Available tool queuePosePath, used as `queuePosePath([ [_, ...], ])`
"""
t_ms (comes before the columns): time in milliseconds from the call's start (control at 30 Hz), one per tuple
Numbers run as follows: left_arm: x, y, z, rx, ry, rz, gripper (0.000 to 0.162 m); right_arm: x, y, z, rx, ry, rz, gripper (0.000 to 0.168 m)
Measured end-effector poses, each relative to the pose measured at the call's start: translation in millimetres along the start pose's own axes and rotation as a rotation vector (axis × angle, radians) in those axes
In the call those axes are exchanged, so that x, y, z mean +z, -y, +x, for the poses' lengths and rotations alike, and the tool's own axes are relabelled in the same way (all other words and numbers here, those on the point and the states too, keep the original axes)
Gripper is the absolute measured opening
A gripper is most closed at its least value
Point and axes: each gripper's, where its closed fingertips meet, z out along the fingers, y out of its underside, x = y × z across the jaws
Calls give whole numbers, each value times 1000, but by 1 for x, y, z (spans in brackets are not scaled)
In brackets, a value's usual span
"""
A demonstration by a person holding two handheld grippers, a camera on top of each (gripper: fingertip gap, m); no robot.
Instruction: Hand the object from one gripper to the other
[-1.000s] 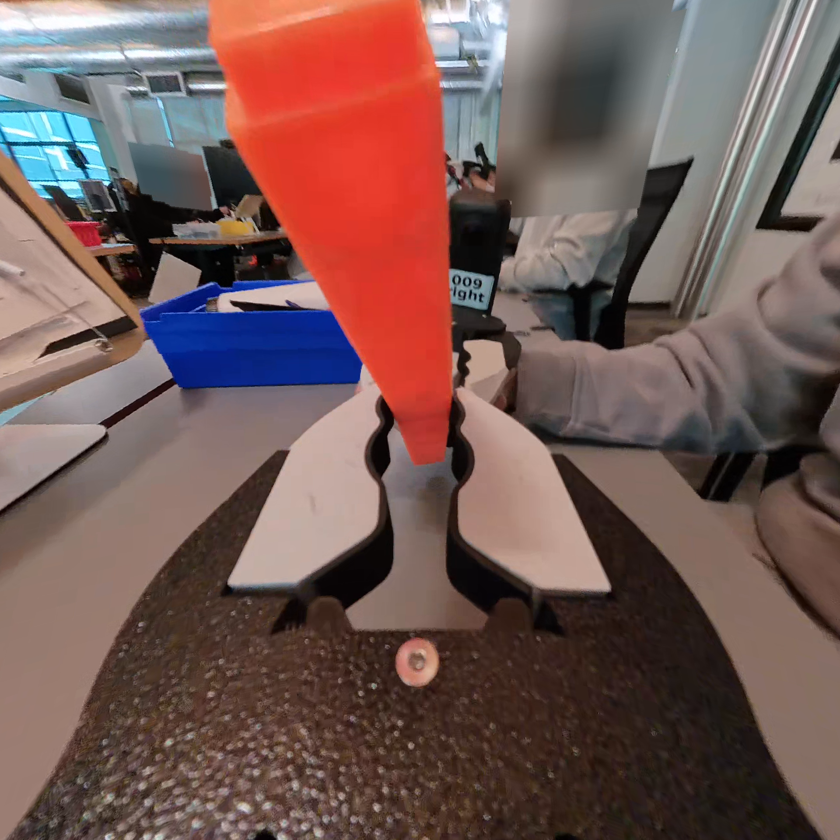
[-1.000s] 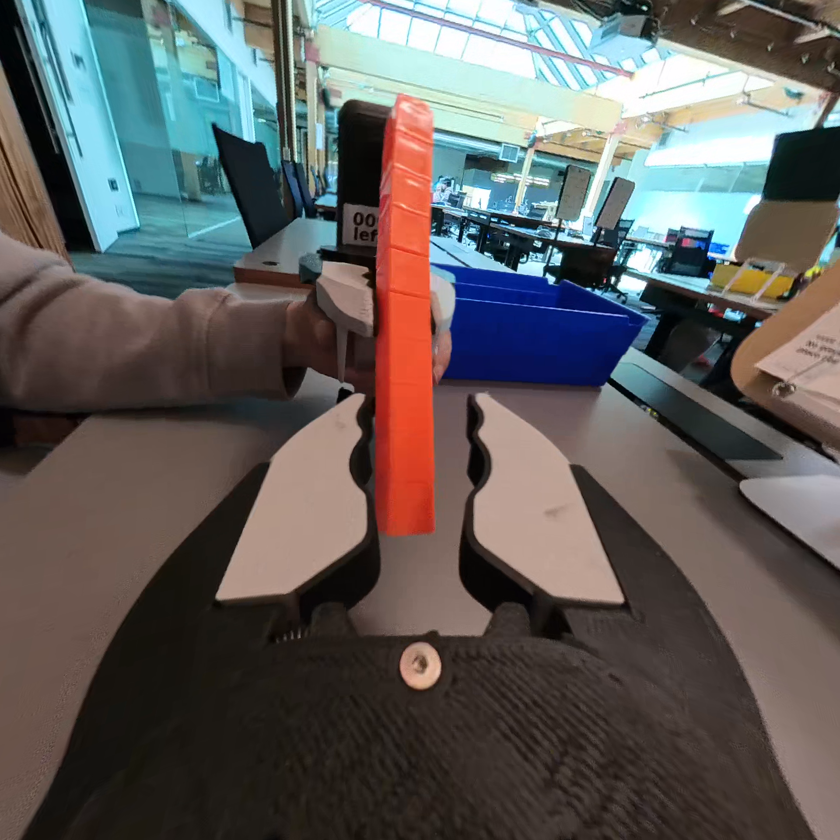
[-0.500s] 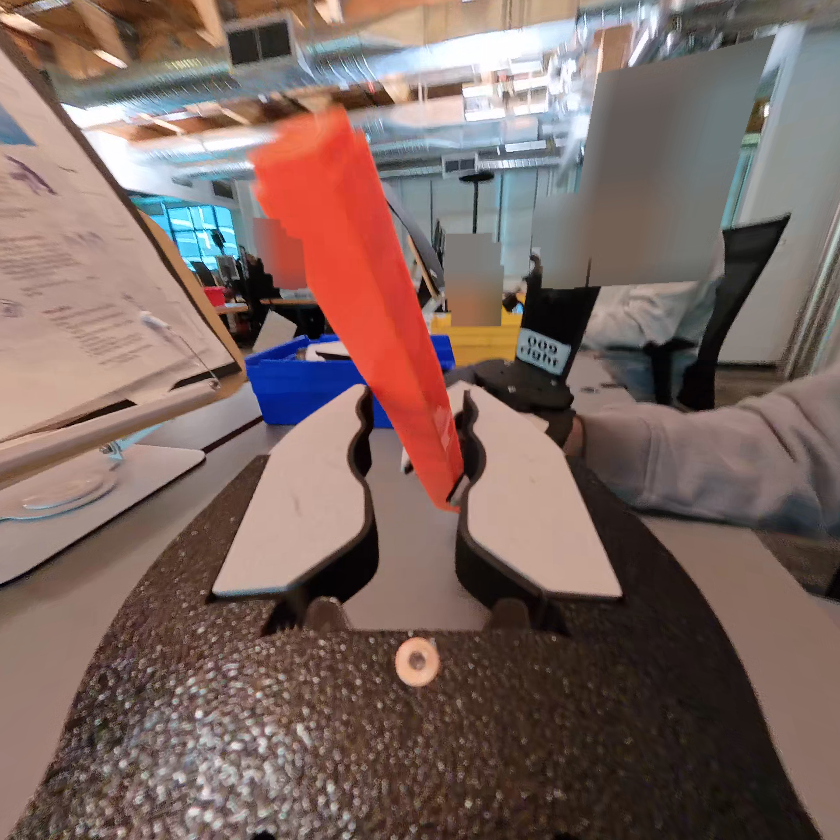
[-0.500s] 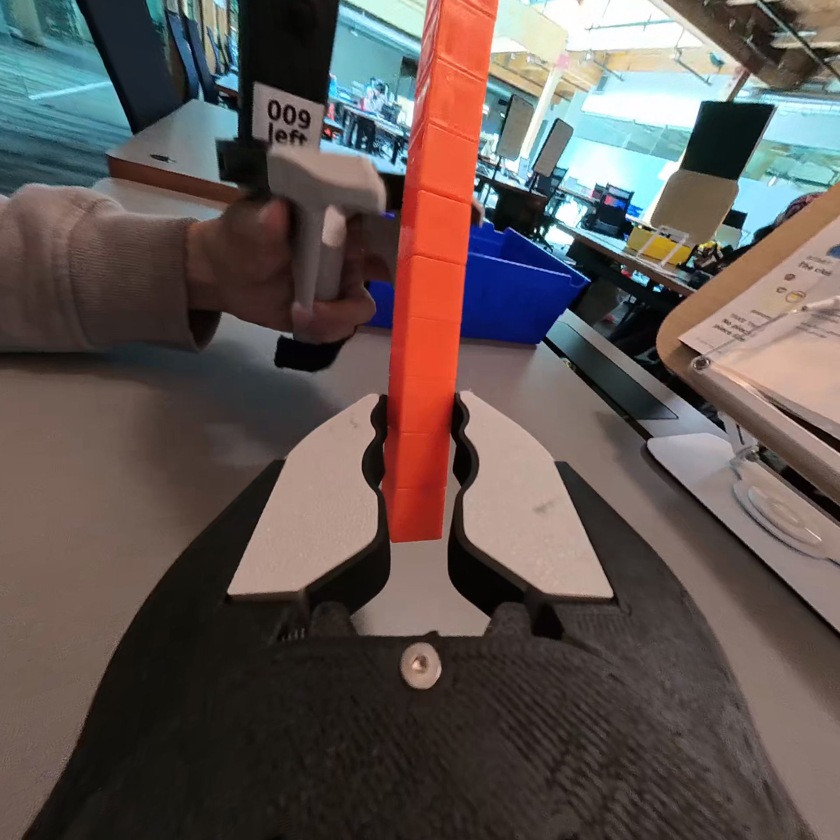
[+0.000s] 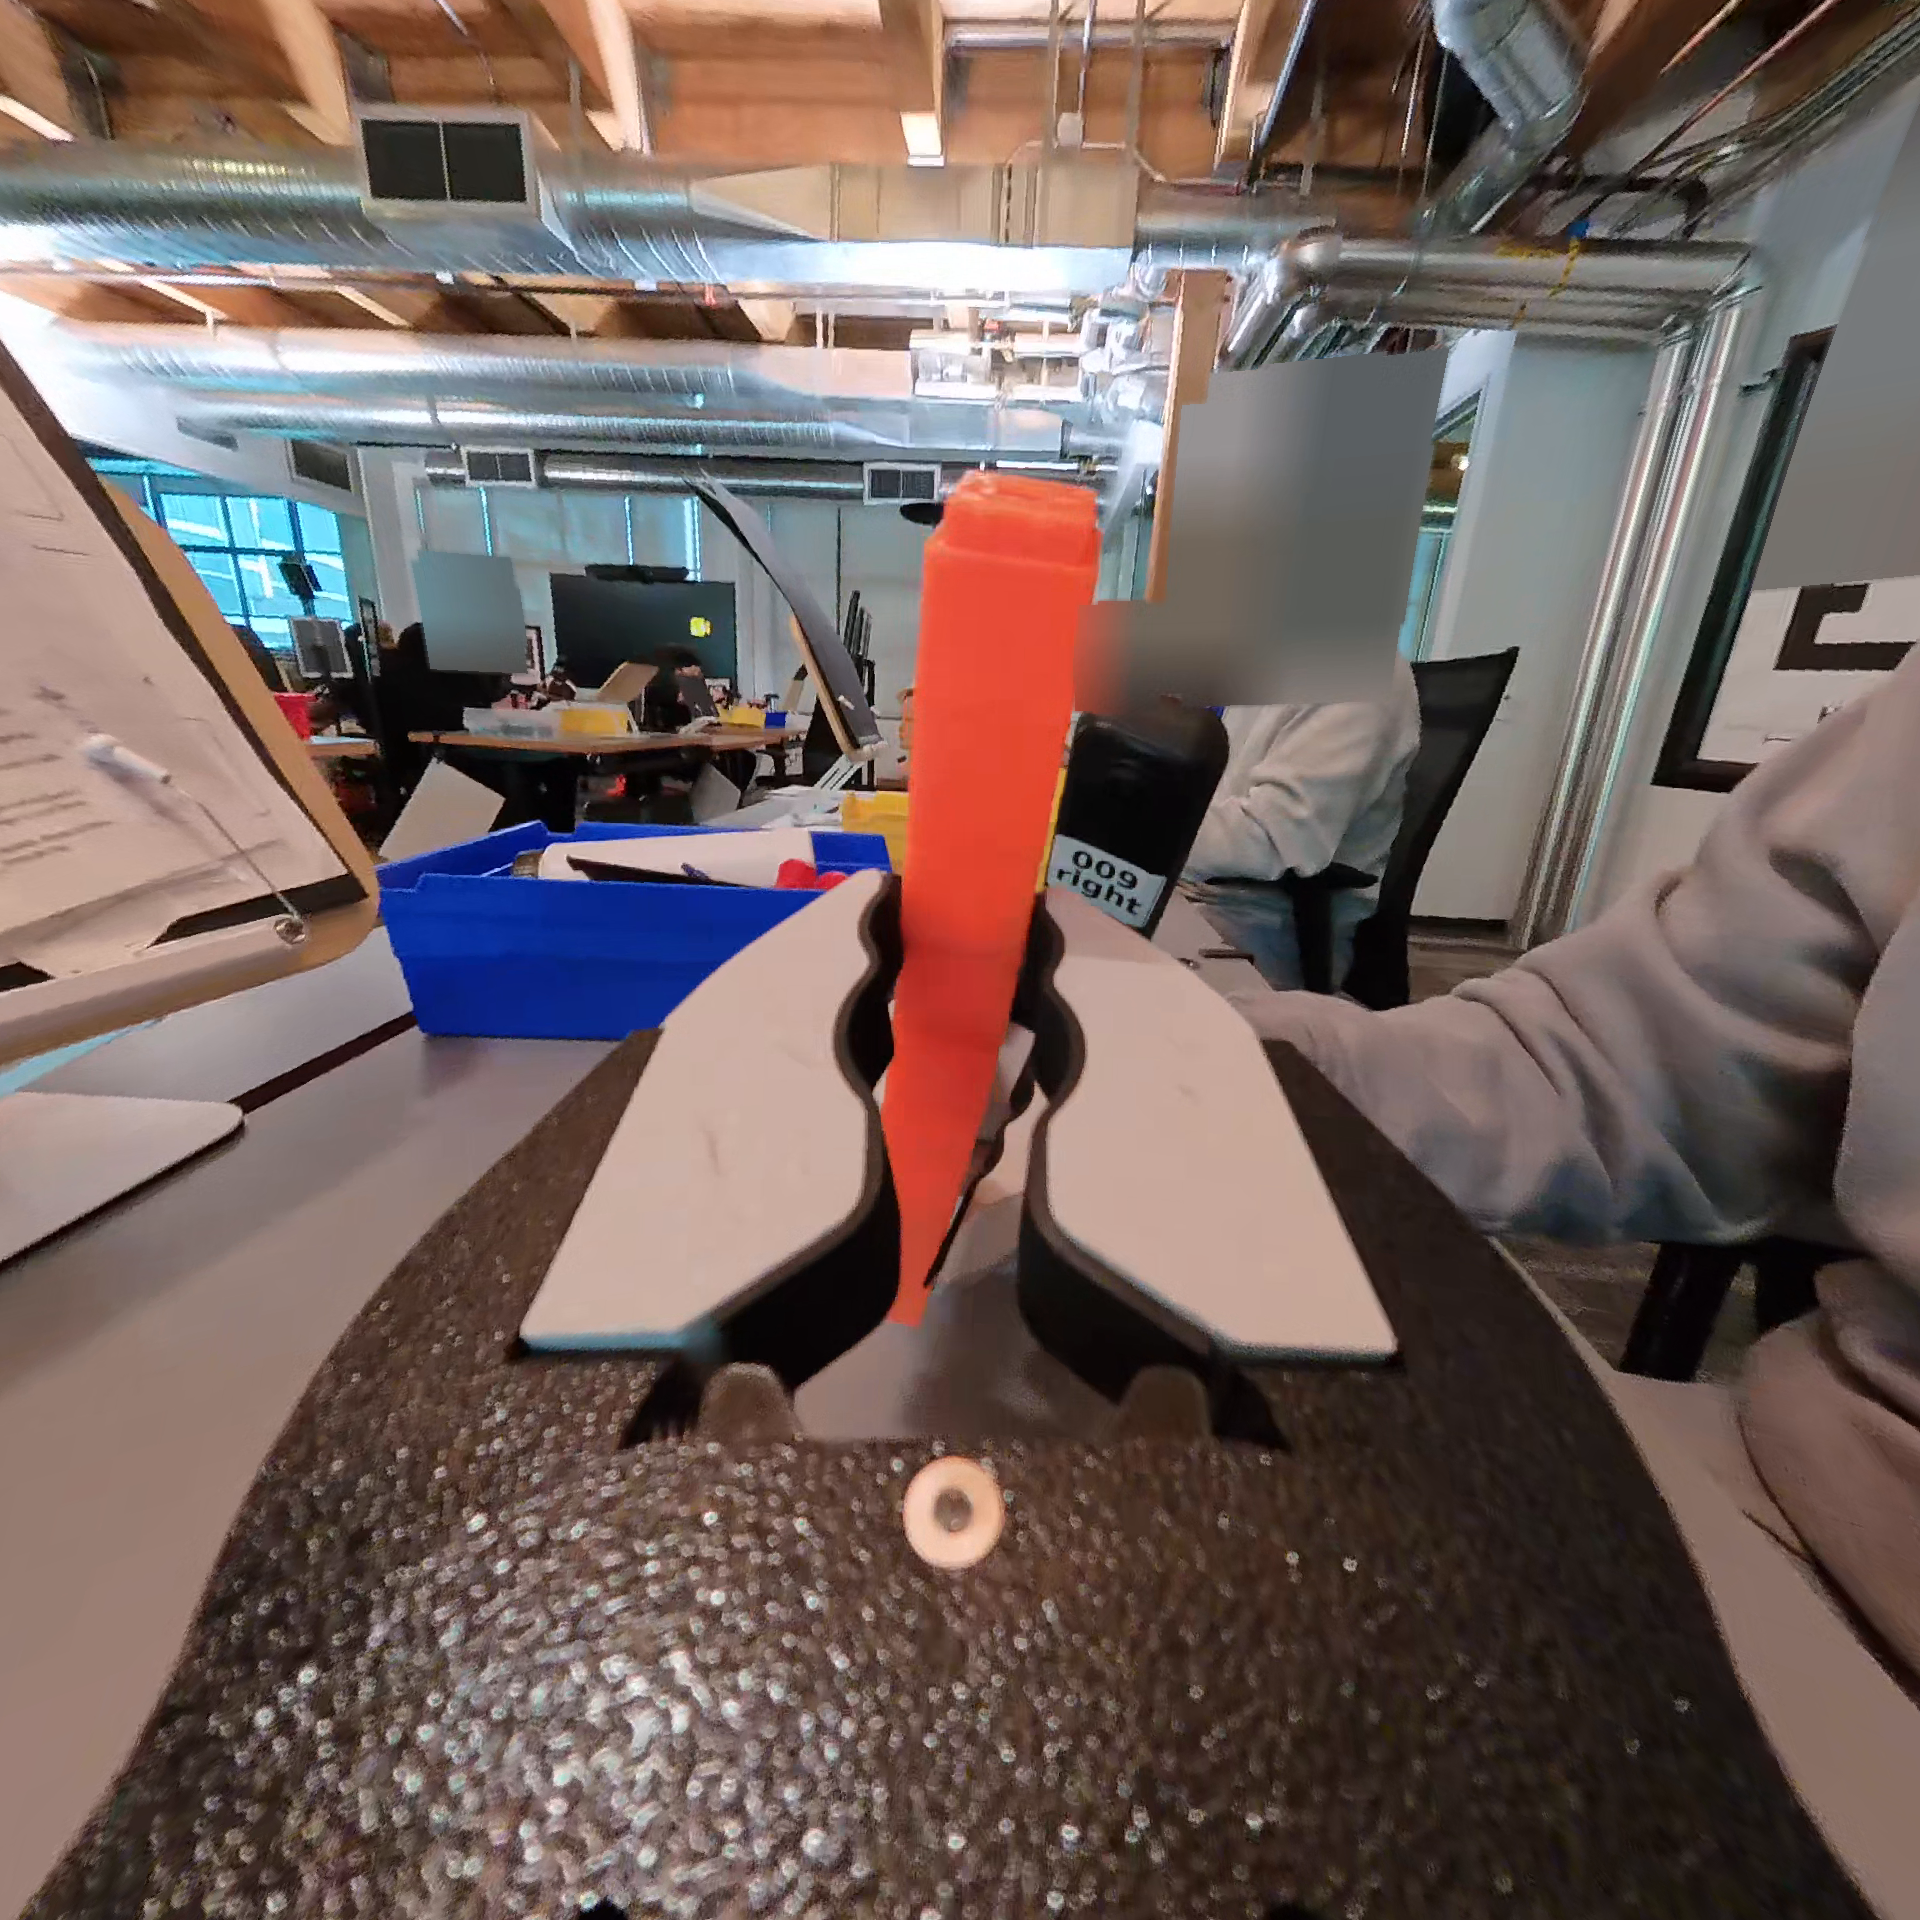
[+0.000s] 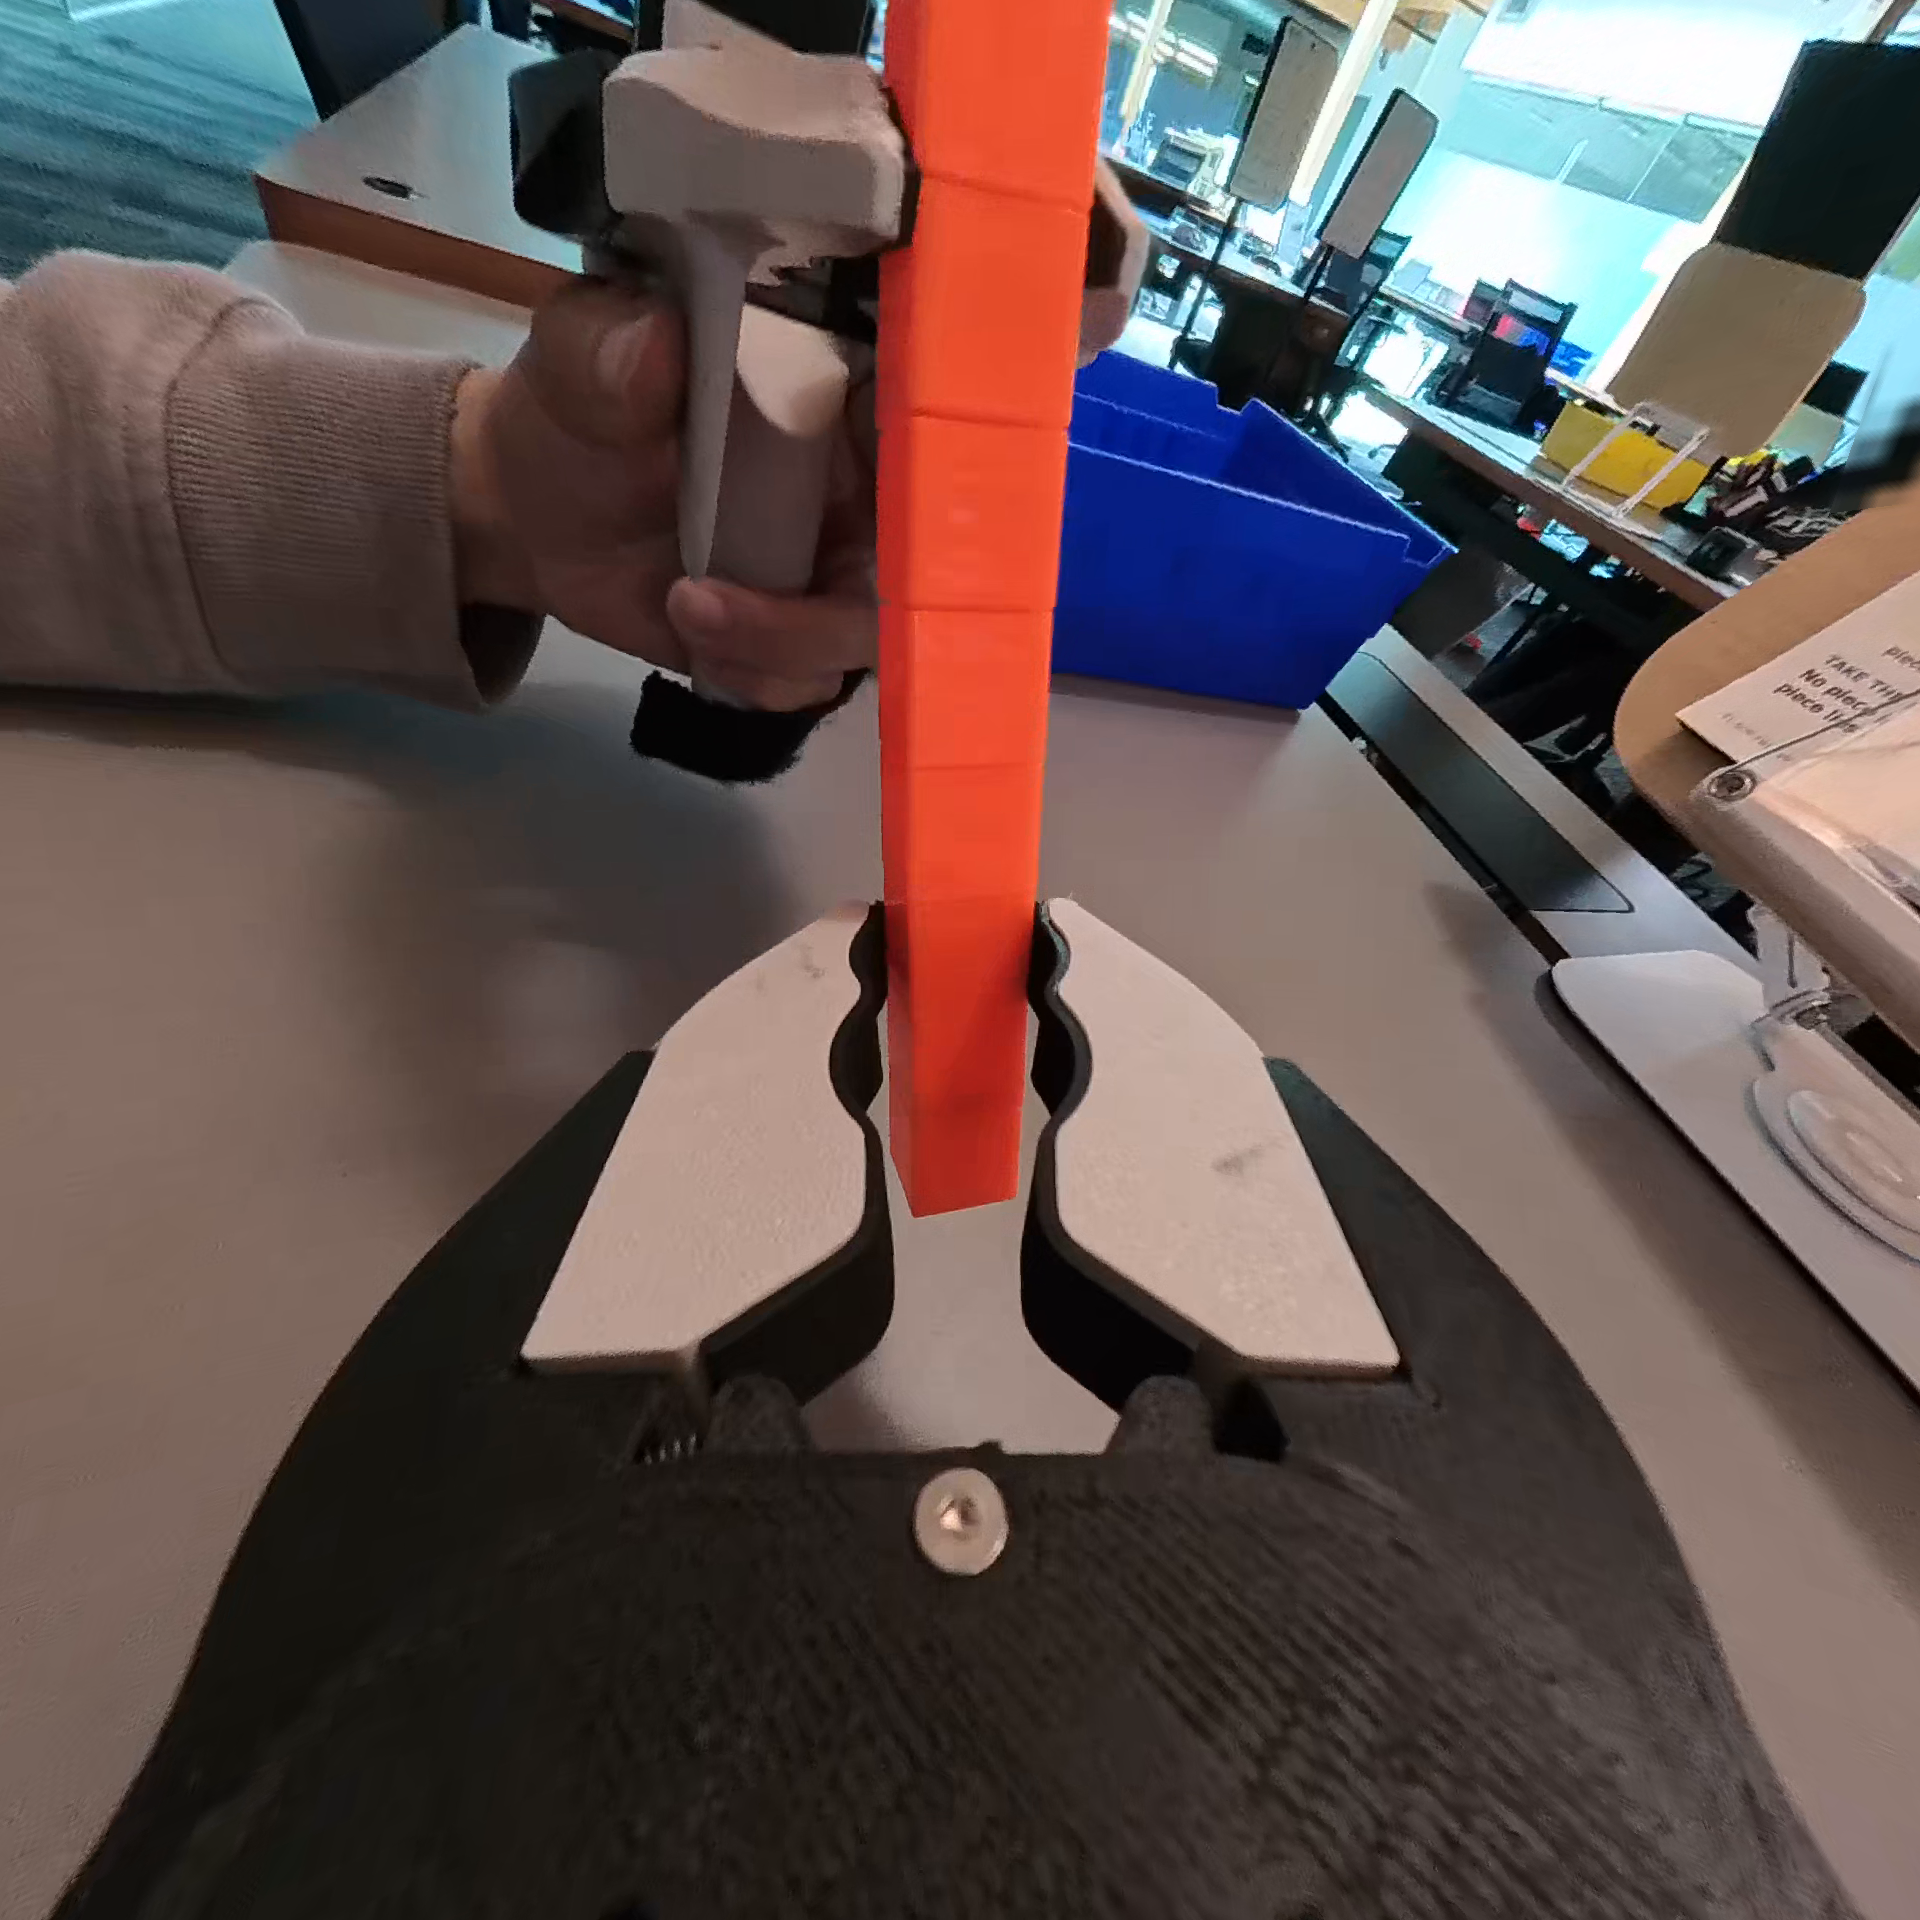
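Note:
A long orange bar of stacked blocks [image 5: 987,779] stands upright above the grey table [image 5: 208,1351]. My left gripper [image 5: 961,914] is shut on the bar partway up its length. The bar's lower end hangs below these fingers. My right gripper [image 6: 961,914] is shut on the bar's [image 6: 966,520] bottom end. In the right wrist view the left gripper's grey finger [image 6: 748,156] presses on the bar near the top of the frame. In the left wrist view the right gripper's black body [image 5: 1132,821] shows behind the bar.
A blue bin [image 5: 582,956] with loose items stands on the table behind the bar, also in the right wrist view [image 6: 1195,561]. A tilted document stand [image 5: 135,779] with a flat base [image 6: 1683,1049] is at the side. A grey sleeve [image 5: 1610,1039] reaches in.
A second ago the left gripper held the bar's end and the right was open. The right then shut on it and the left let go. The left has now shut on the bar higher up.

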Motion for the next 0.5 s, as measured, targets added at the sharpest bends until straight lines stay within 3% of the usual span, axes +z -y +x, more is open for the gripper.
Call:
queuePosePath([
  [167,0,15,-6,66,107,65,22,-3,15,9,13,-62,93,28],
  [233,0,25,-9,171,211,97,22,-4,23,19,2,-175,142,33],
  [267,1,27,-11,217,270,83,22,-5,27,23,-33,-236,156,43],
  [367,3,24,-19,337,408,-5,22,-4,33,27,-172,-371,146,46],
  [500,13,12,-16,341,416,-46,22,0,38,30,-226,-480,131,33],
])
